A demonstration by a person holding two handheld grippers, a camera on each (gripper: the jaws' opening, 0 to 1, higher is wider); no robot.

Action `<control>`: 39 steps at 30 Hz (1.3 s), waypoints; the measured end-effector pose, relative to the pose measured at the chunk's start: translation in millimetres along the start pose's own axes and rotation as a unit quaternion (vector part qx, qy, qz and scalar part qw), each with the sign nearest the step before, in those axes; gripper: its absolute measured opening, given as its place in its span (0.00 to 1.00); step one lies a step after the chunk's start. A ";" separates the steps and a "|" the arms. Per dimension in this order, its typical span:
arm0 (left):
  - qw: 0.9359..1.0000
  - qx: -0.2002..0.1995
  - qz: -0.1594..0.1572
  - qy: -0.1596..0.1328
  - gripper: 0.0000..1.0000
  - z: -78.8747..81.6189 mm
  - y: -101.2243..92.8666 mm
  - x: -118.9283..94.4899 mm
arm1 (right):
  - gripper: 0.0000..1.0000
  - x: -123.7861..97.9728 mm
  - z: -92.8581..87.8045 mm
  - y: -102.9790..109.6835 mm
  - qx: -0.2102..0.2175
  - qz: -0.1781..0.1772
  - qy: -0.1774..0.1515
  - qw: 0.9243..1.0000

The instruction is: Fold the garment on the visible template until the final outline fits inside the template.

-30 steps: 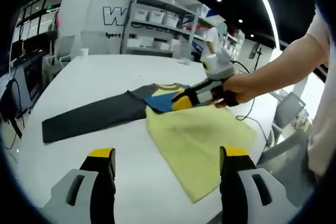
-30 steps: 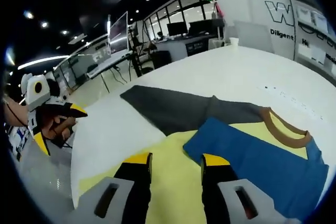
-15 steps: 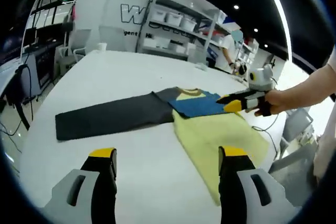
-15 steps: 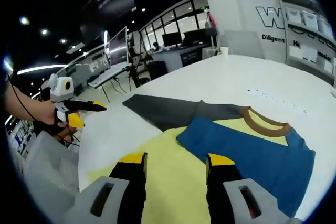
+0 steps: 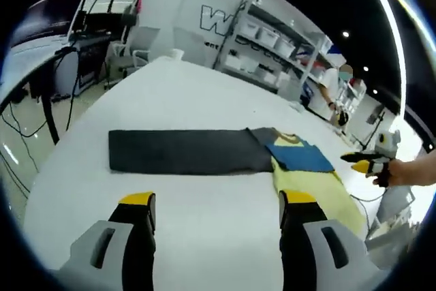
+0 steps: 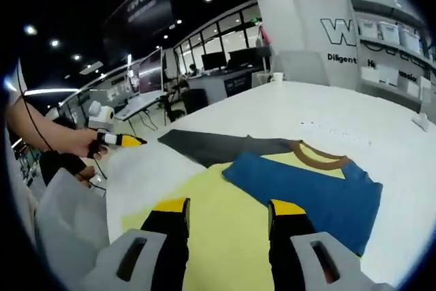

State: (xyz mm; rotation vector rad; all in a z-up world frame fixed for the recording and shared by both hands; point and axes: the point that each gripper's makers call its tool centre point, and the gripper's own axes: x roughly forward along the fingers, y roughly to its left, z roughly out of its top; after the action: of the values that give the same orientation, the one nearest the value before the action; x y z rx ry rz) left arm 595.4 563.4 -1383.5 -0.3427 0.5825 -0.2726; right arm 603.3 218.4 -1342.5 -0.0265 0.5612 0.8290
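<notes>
Both grippers (image 5: 214, 202) (image 6: 228, 209) have backed off the shirt (image 6: 300, 182) at twelve o'clock (jaws apart, empty), so another fold likely remains.

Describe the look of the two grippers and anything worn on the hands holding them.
Both grippers have grey bodies with black jaws tipped in yellow, as on the left gripper and the right gripper. Seen from across the table, each shows a yellow and black nose. The hand on the left gripper looks bare; whether a glove is worn on the other hand cannot be told.
</notes>
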 end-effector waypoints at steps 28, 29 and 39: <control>0.991 -0.105 0.083 -0.008 0.51 10.2 76.8 29.7 | 0.41 -72.3 -5.8 -6.2 0.015 -0.071 -0.038 0.997; 0.991 -0.105 0.085 -0.009 0.50 11.1 78.5 30.5 | 0.41 -73.3 -6.3 -7.2 0.016 -0.073 -0.038 0.996; 0.985 -0.134 0.104 -0.026 0.39 19.3 79.7 37.2 | 0.40 -80.2 -8.2 -9.9 0.020 -0.085 -0.039 0.995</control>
State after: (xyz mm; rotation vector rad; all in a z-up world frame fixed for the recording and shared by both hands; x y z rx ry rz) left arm 648.6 627.6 -1417.5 -0.5433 0.5990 0.0183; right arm 563.2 154.3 -1312.7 -0.0049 0.4941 0.6497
